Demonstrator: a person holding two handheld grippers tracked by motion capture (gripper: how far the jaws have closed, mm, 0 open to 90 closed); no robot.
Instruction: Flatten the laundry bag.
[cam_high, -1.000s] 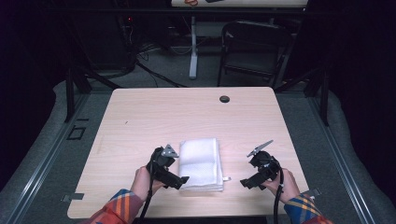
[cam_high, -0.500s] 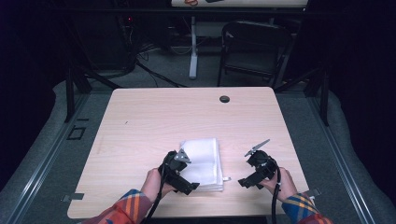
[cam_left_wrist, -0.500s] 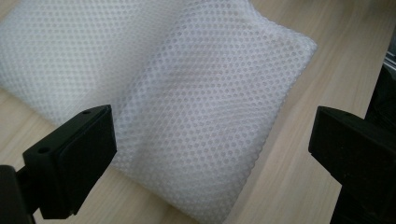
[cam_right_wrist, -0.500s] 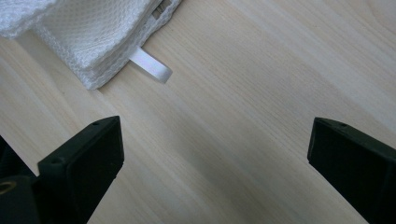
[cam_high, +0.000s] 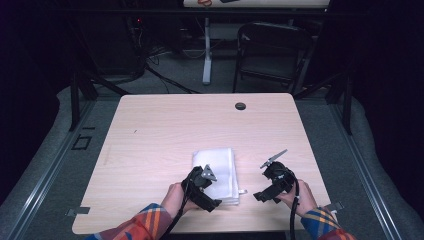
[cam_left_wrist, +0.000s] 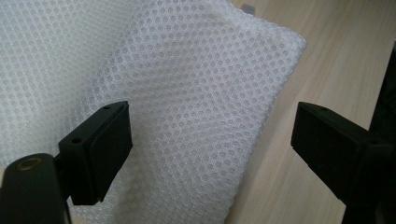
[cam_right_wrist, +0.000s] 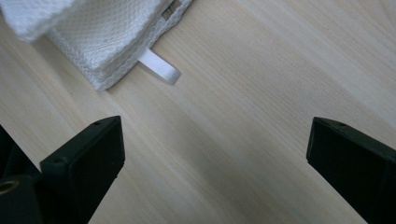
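Observation:
A folded white mesh cloth (cam_high: 216, 162) lies on the wooden table (cam_high: 150, 135), near its front edge. My left gripper (cam_high: 210, 201) hangs over the cloth's near left corner. In the left gripper view the mesh cloth (cam_left_wrist: 187, 70) spreads under and between the jaws of the left gripper (cam_left_wrist: 210, 135). Those jaws have just been closing, but the pads stand apart from the fabric. My right gripper (cam_high: 263, 196) stands open over bare wood to the right of the cloth. In the right gripper view the cloth's corner (cam_right_wrist: 107, 32) and its white tab (cam_right_wrist: 159, 65) lie beyond the right gripper (cam_right_wrist: 215, 154).
A small black round cap (cam_high: 240, 106) sits in the table's far edge. Beyond the table stand a dark chair (cam_high: 270, 50) and a desk leg (cam_high: 206, 55) on the floor. Bare wood stretches left of and behind the cloth.
My left gripper has moved right and nearer the front edge, from beside the cloth to over its near left corner. The right gripper has stayed where it was.

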